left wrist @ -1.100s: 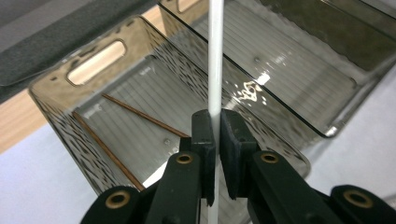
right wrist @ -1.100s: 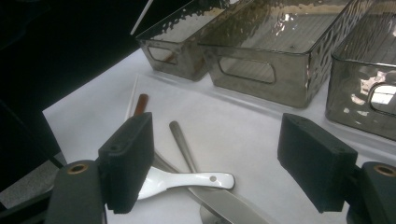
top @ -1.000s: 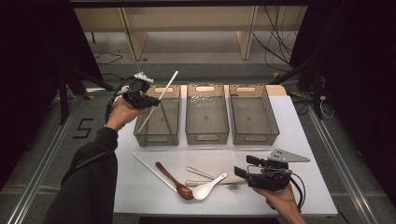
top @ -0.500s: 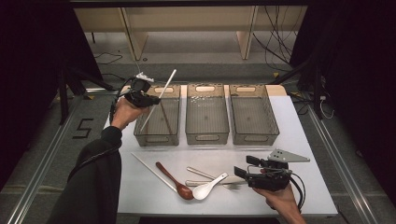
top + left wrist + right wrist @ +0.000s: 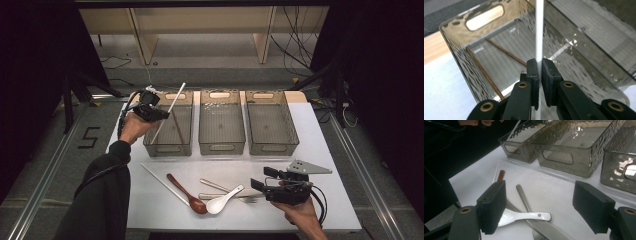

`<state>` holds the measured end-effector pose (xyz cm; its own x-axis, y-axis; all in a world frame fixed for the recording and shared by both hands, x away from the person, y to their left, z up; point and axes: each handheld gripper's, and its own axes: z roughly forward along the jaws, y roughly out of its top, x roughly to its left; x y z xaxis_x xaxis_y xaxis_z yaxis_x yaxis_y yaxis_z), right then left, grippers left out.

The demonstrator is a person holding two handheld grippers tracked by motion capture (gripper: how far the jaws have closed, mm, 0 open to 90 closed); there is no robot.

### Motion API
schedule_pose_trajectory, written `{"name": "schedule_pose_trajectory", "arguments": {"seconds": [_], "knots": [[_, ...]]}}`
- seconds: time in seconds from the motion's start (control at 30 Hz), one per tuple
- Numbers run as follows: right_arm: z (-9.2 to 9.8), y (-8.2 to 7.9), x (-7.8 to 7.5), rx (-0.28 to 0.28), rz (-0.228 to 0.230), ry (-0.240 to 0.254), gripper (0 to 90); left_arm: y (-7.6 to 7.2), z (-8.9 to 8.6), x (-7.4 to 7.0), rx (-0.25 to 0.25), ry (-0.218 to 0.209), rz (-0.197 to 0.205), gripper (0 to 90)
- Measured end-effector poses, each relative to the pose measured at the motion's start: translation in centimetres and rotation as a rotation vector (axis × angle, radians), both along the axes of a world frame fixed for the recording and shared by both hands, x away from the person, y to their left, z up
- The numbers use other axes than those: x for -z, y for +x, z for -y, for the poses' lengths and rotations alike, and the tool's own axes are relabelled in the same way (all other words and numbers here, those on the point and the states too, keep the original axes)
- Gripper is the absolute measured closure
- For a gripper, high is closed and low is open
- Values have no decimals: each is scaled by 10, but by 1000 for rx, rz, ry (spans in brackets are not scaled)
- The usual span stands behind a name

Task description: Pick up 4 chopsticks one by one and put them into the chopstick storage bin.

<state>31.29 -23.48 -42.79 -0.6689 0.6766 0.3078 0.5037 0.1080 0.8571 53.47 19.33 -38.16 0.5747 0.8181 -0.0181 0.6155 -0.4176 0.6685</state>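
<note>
Holding a white chopstick (image 5: 169, 111), the left claw (image 5: 159, 114) sits over the left-hand bin (image 5: 170, 145) of three clear bins at the far side of the worktop (image 5: 330, 150). In the left gripper view the jaws are clenched on the white chopstick (image 5: 539, 32), pads pressing it from both sides; the stick runs straight up between them and out of the top of that view. In the high view it leans — upper end toward the far rim of the bin, lower end down inside the bin, past the claw.

Left-hand bin, seen through the left gripper view: two brown chopsticks (image 5: 505, 52) lie on its ribbed floor, one along the side wall, one slanted across.

Middle bin (image 5: 221, 127) and right-hand bin (image 5: 271, 129) stand just beside it in a row.

Right claw (image 5: 260, 181) — released, jaws wide apart with nothing between the pads, held low over the near right part of the worktop. Ahead of it in the right gripper view: a white spoon (image 5: 524, 216), a metal utensil handle (image 5: 522, 197) crossing it, and the end of a brown spoon (image 5: 501, 175).

High view, near edge of the worktop: a second white chopstick (image 5: 162, 184) lies slanted, the brown spoon (image 5: 186, 194) beside it, bowl touching the white spoon (image 5: 222, 201); a fork (image 5: 235, 197) lies under the white spoon's handle.
</note>
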Motion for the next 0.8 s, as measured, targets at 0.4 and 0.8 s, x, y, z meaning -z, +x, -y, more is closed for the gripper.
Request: {"name": "schedule_pose_trajectory", "arguments": {"seconds": [0.4,0.8], "knots": [[0,0,0,-2,-2,2,279,-1,-2,10,-9,21,-32,792],[1,-1,-1,-1,-1,2,280,-27,-2,-14,72,35,-28,482]]}}
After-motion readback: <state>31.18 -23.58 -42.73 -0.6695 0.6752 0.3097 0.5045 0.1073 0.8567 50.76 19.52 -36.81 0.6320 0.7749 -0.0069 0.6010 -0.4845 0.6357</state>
